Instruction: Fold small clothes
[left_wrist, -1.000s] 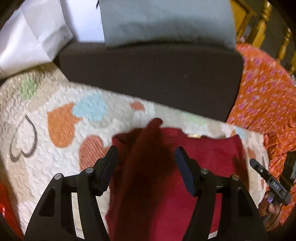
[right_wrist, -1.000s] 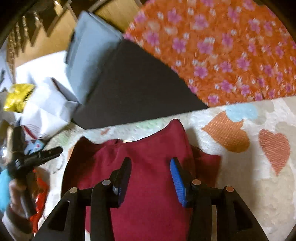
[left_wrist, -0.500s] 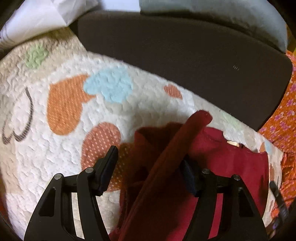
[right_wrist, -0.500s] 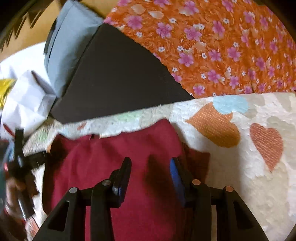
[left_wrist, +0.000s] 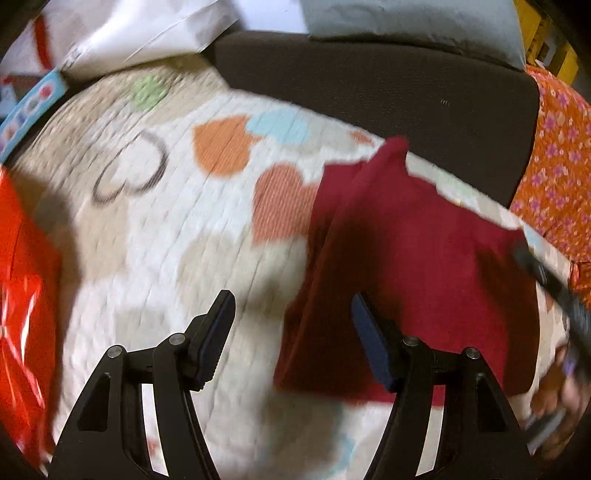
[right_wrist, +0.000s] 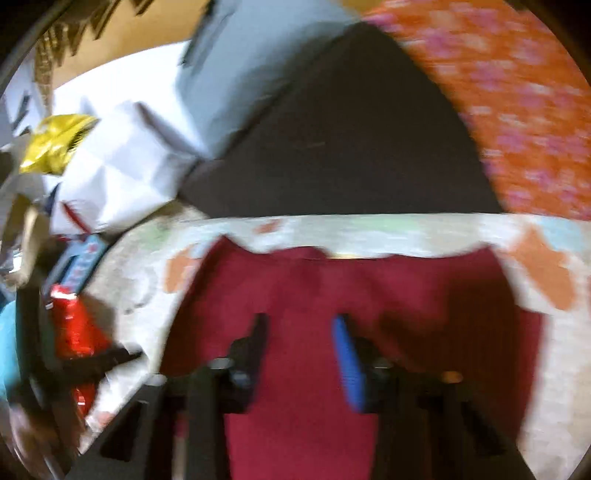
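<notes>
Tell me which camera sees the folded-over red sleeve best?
The left wrist view: the red shirt lies there with its left side folded over, fairly sharp. The right wrist view shows the same shirt, but blurred and partly hidden behind the gripper.

Left tool (left_wrist: 291, 325): fingers spread wide, nothing between. Right tool (right_wrist: 301, 347): fingers parted, blurred, empty.

The garment (left_wrist: 417, 266) lay on the quilt (left_wrist: 155, 236); a cushion (left_wrist: 369, 99) sat at twelve o'clock; a bag (left_wrist: 22, 295) at nine.
</notes>
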